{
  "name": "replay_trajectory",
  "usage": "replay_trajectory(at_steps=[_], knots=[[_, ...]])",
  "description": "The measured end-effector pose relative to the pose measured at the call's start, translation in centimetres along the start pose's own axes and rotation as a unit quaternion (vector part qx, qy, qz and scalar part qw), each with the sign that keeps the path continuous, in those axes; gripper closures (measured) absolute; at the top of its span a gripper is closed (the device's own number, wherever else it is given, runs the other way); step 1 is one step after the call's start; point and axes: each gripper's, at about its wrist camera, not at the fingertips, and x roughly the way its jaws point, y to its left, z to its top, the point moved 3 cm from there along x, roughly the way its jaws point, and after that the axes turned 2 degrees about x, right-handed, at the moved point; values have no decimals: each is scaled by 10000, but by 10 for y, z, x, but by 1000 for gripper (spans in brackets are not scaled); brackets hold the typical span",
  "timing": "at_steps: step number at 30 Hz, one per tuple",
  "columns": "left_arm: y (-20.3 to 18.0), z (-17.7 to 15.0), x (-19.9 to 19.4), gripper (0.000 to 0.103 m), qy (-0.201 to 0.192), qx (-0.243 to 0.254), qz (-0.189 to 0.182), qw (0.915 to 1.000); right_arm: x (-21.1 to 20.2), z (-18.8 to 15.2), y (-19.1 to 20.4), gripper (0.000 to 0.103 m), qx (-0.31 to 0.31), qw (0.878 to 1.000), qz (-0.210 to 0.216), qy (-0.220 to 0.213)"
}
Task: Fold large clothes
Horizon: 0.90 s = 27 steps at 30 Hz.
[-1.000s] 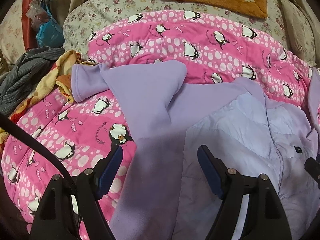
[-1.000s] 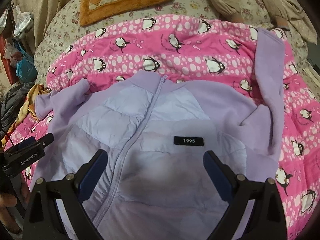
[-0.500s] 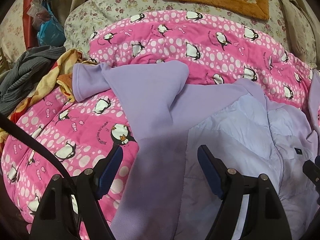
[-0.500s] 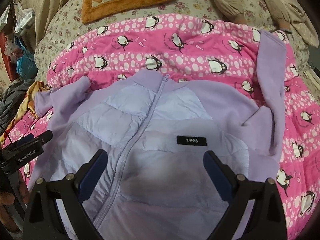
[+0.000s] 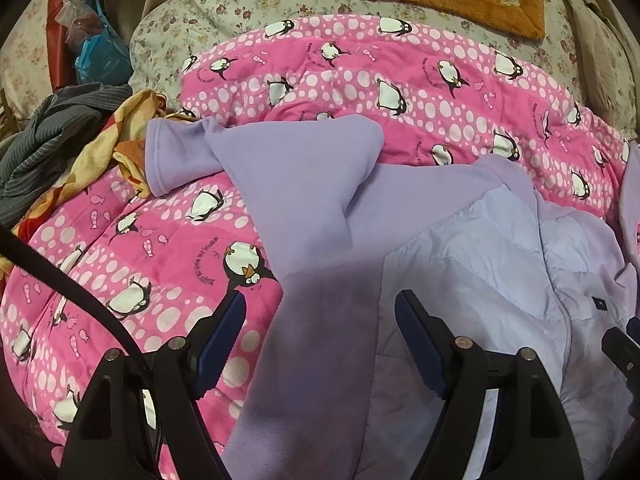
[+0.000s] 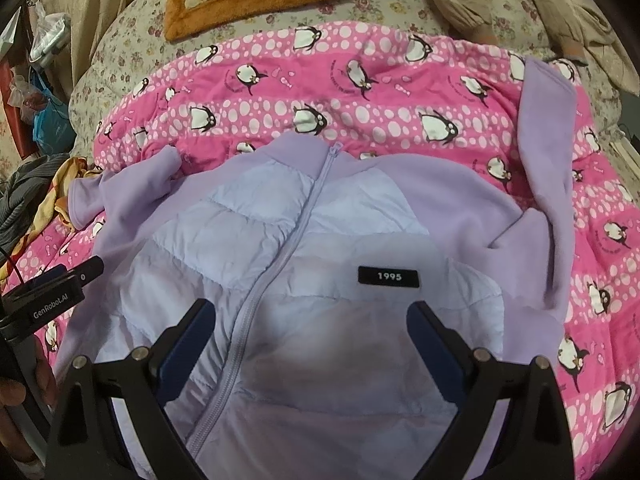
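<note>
Lilac jacket lies front-up and zipped on the pink penguin quilt on the bed, collar pointing away from both cameras. Looks light and soft: quilted nylon panels in the middle likely slick, fleece sleeves and sides limp but grippier. It won't hold shape, so expect sag and drag on the quilt when lifted. Best holds are probably fleece edges: cuff, shoulder seam or hem, pinching one layer fold rather than the puffy panel. Left gripper has jaws apart, nothing between them, hovering over the fleece side strip at the jacket's left edge. Right gripper also has jaws apart and empty, above the chest panel near the zipper. Left wrist view shows the left sleeve bunched and doubled back with cuff toward the clothes pile; the right view barely shows that. Right wrist view alone shows the right sleeve flung up over the quilt, the "1995" patch, and full collar.
</note>
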Motion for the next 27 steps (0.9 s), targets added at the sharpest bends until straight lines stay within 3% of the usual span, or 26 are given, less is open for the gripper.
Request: replay_trajectory(at_steps=[6,11,20,25,27], knots=[[11,7,9,53,254,-214,-180,9993,4,-3,-2,5,8,10000,19,85],[53,36,23,53,456,-976,-286,9938,2,-3,-4,5,27,9999,91,99],[149,100,84,55,430,-2220,88,9740,13,-7,-7,5,159,9991,195,333],[167,130,130,55,394,-2445,234,9686,17,-9,-3,5,62,9990,212,401],[167,140,147,63,328,-2344,270,9712,20,-10,-3,5,50,9987,224,451]])
